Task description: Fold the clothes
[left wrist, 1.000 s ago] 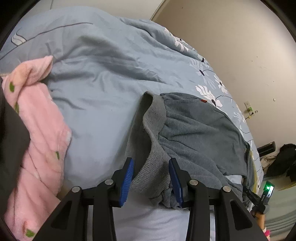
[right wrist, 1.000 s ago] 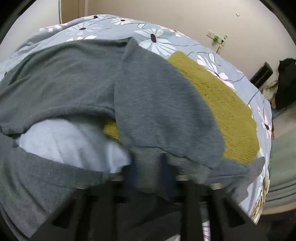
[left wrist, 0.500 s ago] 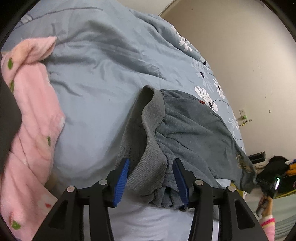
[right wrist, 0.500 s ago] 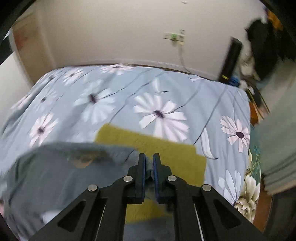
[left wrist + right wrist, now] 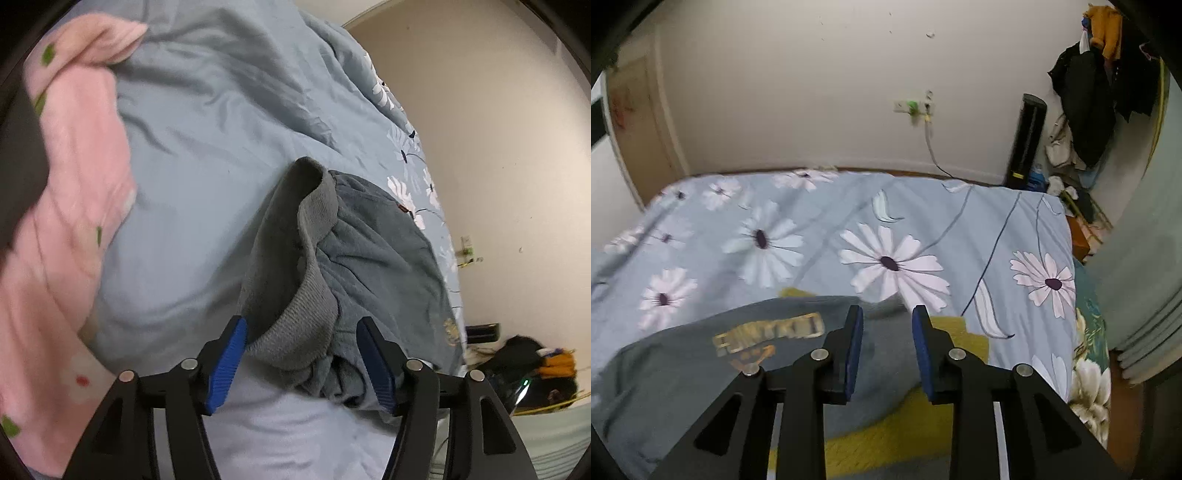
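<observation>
A grey sweatshirt [image 5: 373, 258] lies on the bed, its ribbed hem [image 5: 295, 325] bunched up between the fingers of my left gripper [image 5: 301, 363], which is open around it. In the right wrist view the sweatshirt [image 5: 701, 362] lies flat with a gold print [image 5: 768, 334] facing up. My right gripper [image 5: 886, 347] is open and empty just above it. A mustard yellow knit [image 5: 894, 439] lies under the sweatshirt.
A pink fleece garment [image 5: 62, 229] lies at the left on the blue floral duvet [image 5: 923, 229]. A wall socket with a cable [image 5: 916, 107], a black tower [image 5: 1027, 140] and hanging dark clothes [image 5: 1086, 99] stand past the bed's far right corner.
My right gripper has opened and let go of the grey sweatshirt, which now lies flat. My left gripper has opened wider around the hem and moved in closer.
</observation>
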Available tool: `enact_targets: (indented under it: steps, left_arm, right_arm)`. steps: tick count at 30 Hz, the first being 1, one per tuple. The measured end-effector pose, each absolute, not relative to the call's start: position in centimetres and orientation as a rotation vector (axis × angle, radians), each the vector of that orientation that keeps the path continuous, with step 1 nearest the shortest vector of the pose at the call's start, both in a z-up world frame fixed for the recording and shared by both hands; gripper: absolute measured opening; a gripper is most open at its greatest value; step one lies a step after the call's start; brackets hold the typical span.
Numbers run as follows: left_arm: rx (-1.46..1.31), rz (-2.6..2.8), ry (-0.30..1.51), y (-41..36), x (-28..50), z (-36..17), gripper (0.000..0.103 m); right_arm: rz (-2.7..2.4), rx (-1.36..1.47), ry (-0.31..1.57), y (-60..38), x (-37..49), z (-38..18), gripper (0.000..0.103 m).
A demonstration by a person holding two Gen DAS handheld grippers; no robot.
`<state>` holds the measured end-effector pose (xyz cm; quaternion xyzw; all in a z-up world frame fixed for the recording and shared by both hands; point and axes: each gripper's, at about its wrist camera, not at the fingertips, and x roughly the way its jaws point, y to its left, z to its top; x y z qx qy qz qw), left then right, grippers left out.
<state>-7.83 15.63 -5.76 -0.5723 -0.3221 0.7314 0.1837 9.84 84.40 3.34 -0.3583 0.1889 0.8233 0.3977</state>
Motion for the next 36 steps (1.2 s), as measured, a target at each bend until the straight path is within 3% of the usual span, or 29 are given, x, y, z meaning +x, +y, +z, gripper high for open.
enact_targets:
  steps: [5,11,15,19,24,27,28,36]
  left_arm:
    - [-1.687,1.958,-1.049,14.4,-7.0,-7.4,0.069]
    - [-1.658,1.896,-1.076,15.8,-7.1,-7.5,0.069]
    - [-1.69,1.883,-1.136,16.7,-8.0,-8.1,0.069]
    - [-1.703,1.949,-1.107,17.6,-8.8,-8.4,0.068]
    - [-1.712,1.961,-1.118,17.6,-8.7,-8.9,0.056]
    - [-1.683,1.989,-1.121,17.1,-8.8,-8.6,0.04]
    - [-1.674,1.998,-1.121,17.0,-8.9,-8.5,0.027]
    - [-1.634,2.032,-1.104,17.0,-9.4,-7.7,0.016]
  right_arm:
    - [2.214,-1.009,0.507,78.2,13.1,2.4,0.044]
    - [2.212,-1.231,0.753,73.4,16.6,-3.4,0.044]
    - [2.171,-1.247,1.024,72.2,19.3,-6.6,0.044]
    - [2.095,-1.203,1.104,73.0,22.1,-8.4,0.045]
    - [1.979,-1.027,1.306,76.3,25.7,-10.9,0.046]
    - [1.94,-0.888,1.38,78.2,27.1,-11.8,0.046]
    - [1.919,-0.851,1.406,78.8,27.6,-12.1,0.046]
    - [1.802,-0.643,1.529,81.8,30.3,-15.0,0.046]
